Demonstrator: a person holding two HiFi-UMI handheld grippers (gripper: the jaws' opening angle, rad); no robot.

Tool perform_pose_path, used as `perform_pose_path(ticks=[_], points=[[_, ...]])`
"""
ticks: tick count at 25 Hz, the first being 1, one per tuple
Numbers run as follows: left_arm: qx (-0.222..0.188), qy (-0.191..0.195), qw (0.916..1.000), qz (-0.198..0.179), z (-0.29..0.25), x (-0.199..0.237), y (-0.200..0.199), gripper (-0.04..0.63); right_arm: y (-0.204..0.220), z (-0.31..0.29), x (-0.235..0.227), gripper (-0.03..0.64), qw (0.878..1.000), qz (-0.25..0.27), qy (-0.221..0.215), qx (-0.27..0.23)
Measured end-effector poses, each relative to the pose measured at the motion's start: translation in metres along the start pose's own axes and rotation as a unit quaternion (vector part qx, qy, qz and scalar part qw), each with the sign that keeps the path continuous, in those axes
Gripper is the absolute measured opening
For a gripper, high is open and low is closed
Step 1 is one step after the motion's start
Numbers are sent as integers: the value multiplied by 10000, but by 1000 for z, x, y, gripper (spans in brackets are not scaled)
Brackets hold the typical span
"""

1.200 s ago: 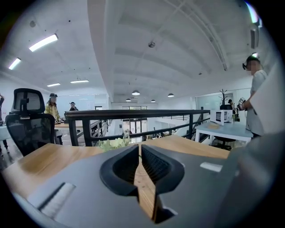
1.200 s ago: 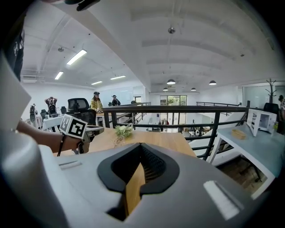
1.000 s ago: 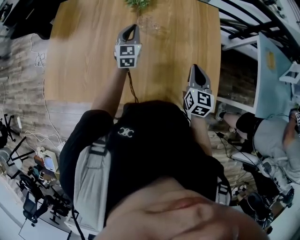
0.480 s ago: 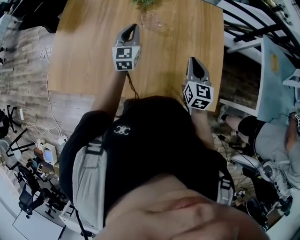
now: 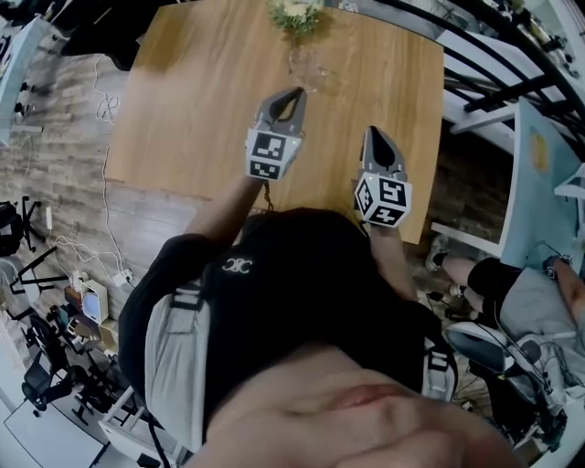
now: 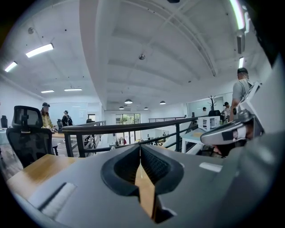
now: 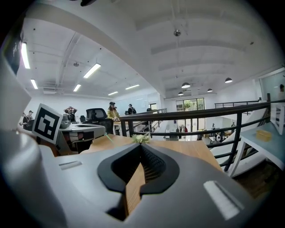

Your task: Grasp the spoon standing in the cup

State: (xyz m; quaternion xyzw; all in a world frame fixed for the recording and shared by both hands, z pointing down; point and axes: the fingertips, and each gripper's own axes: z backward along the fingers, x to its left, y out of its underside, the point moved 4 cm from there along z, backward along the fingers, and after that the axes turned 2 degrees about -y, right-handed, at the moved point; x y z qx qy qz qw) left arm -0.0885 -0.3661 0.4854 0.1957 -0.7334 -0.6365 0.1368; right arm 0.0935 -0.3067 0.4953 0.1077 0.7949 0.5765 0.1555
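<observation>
Wooden table (image 5: 183, 119) under left gripper (image 5: 297, 92) and right gripper (image 5: 373, 133), both jaws pressed together, holding nothing

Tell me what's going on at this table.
A person holds a gripper in each hand above a wooden table. The left gripper and the right gripper are both shut with nothing between the jaws. They point toward the far edge, where flowers and a clear glass stand. No spoon can be made out from here, and nothing is grasped yet.
</observation>
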Motion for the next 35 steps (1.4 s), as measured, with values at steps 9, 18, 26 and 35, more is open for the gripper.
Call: perform_pose_path(ticks=[9,18,26,35], points=[[170,355,9992,88,11,-41,4,14,-17,0,7,-2,9990,109,-158,-414],[311,584,9978,33,11,-75,11,15,-15,9,-7,-2,9991,10,64,-430],[401,398,9983,119,-1,-72,16,15,-13,9,-18,-2,9987,-10,233,-448],[360,146,9992,92,-6,-76,17,15,-9,16,-28,-2,9979,30,362,-535]])
